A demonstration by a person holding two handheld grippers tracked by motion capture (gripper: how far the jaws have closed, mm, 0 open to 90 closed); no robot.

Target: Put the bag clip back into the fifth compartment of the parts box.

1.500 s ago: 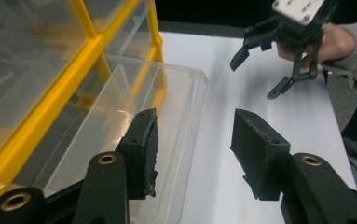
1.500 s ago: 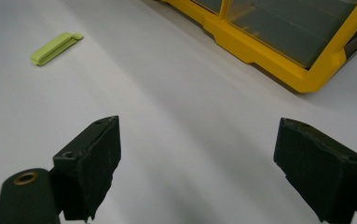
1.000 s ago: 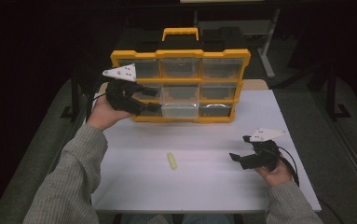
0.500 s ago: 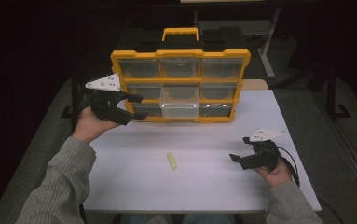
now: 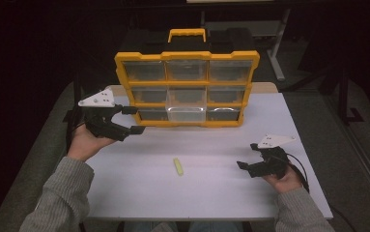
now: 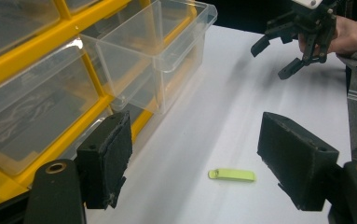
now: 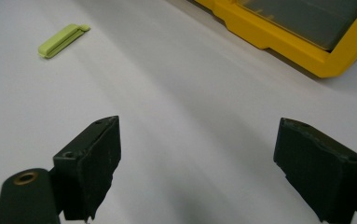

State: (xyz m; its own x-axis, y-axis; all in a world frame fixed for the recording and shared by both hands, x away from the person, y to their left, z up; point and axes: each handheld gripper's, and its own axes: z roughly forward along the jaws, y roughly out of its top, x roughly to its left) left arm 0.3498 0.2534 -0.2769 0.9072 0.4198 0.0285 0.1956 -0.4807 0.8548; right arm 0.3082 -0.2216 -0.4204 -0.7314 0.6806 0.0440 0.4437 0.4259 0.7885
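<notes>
Drawer organiser point(image 5: 187, 87), yellow-framed with clear compartments and a carry handle, stands upright at the far edge of the white table point(image 5: 211, 193), near its middle. One clear drawer point(image 5: 186, 107) in the middle column is pulled out toward the person; in the left gripper view it juts from the frame over the tabletop. Just off the organiser's lower left corner, above the table's left side, hovers the left gripper point(image 5: 133, 120); its jaws have just been opening and stand spread with nothing between them. Near the table's right edge the right gripper point(image 5: 243, 166) is held low, jaws likewise wide apart and empty. Between the two, toward the near edge, lies a small yellow-green clip point(image 5: 178, 166), flat on the tabletop and untouched.
</notes>
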